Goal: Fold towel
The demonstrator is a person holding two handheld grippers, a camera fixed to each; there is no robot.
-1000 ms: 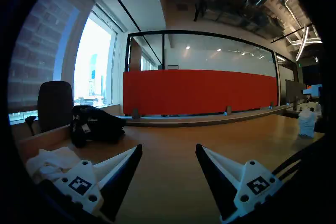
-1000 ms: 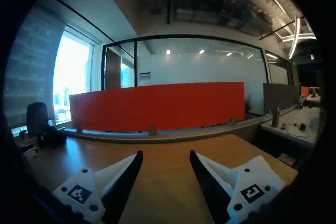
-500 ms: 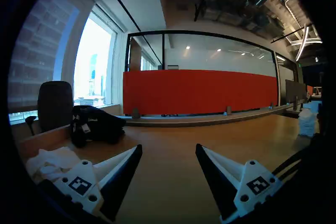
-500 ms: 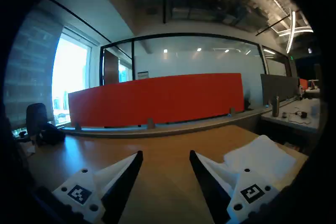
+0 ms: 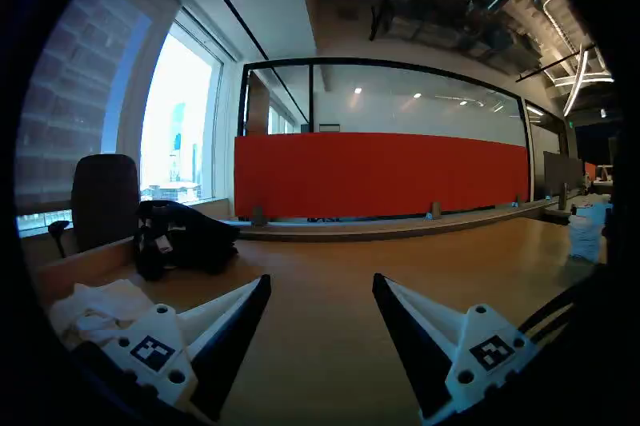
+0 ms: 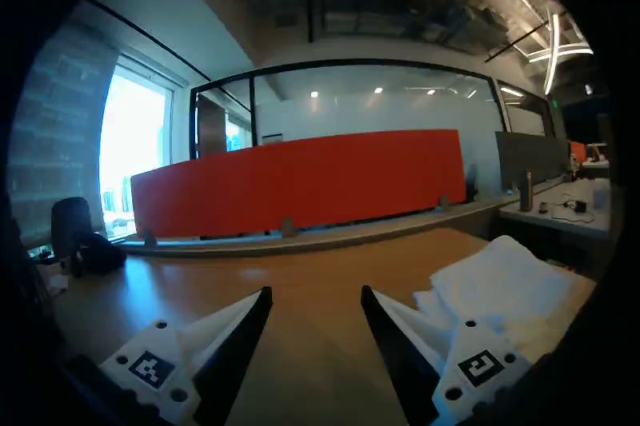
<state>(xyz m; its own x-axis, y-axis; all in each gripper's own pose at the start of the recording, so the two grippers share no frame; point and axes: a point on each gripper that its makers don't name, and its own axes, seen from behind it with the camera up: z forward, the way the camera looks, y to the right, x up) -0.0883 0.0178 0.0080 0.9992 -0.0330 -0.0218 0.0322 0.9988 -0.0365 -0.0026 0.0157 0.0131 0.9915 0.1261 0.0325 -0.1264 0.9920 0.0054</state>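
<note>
Right tool (image 6: 316, 292) agape, towel (image 6: 500, 282) partly behind it.

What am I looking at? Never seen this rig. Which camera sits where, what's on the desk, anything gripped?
No robot arm here: a person holds a two-finger gripper in each hand, and a fisheye camera rides on each, looking forward along its fingers. The white wedges with square markers at the bottom are those fingers.

In the left gripper view, the left gripper is open and empty over the wooden desk. A crumpled white cloth lies at lower left, with a black bag behind it.

In the right gripper view, the right gripper is also open and empty. A pile of flat white towels lies on the desk at right. A long red partition panel runs along the desk's far edge.
</note>
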